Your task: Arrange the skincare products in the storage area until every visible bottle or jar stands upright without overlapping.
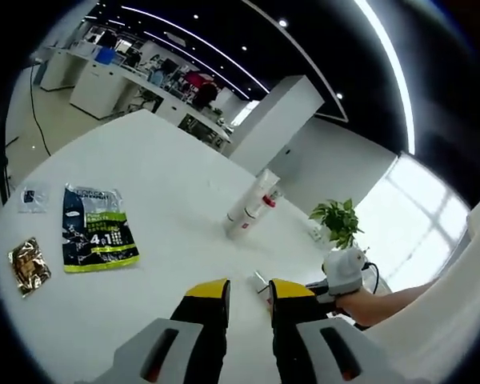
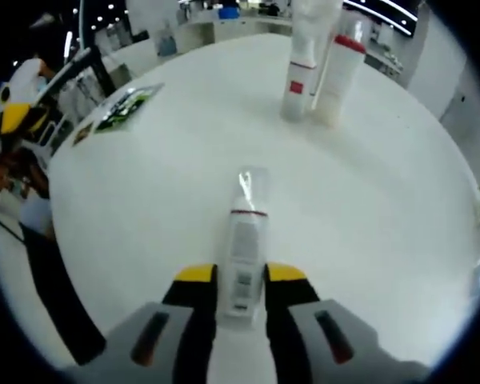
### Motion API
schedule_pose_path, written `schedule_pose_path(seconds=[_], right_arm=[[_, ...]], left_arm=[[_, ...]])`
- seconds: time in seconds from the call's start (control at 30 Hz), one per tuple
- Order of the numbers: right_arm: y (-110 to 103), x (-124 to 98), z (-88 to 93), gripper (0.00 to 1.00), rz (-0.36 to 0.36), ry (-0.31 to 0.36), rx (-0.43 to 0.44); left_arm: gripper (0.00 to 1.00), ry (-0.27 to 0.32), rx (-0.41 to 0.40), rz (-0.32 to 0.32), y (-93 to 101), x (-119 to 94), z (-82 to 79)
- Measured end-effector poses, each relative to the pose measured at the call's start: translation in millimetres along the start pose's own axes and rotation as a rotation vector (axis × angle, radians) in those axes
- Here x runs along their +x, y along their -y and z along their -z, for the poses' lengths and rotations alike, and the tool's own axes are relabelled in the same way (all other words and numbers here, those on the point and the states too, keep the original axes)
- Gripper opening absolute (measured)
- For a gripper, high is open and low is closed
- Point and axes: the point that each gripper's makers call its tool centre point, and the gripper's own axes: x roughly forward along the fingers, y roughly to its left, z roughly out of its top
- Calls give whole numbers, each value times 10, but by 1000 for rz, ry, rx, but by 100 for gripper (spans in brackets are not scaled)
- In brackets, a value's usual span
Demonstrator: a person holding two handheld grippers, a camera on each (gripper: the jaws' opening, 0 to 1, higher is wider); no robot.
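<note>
A white tube (image 2: 245, 250) with a red band and a clear cap lies lengthwise away from me, low over the white table (image 2: 384, 208). My right gripper (image 2: 241, 276) is shut on its near end. Two white bottles stand upright side by side at the far side, one plain (image 2: 298, 76) and one with a red cap (image 2: 341, 70); they appear as a pair (image 1: 252, 206) in the left gripper view. My left gripper (image 1: 250, 292) is open and holds nothing. Just beyond its jaws shows the tube's clear tip (image 1: 260, 281), and the right gripper (image 1: 342, 272) with a hand comes in from the right.
A blue-and-green packet (image 1: 98, 229), a gold sachet (image 1: 28, 266) and a small clear packet (image 1: 34, 198) lie flat on the table's left part. A potted plant (image 1: 336, 220) stands past the far edge. Desks and a person fill the room behind.
</note>
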Motion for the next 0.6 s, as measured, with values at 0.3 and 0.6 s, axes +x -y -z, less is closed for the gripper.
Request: schedule_pose_path(seconds=[0.3, 0.6], right_arm=[[-9, -37, -50, 19, -22, 35, -2], [-231, -92, -255, 18, -117, 115, 116]], left_arm=[[20, -7, 1, 13, 14, 17, -19], [20, -2, 5, 32, 44, 69, -82]])
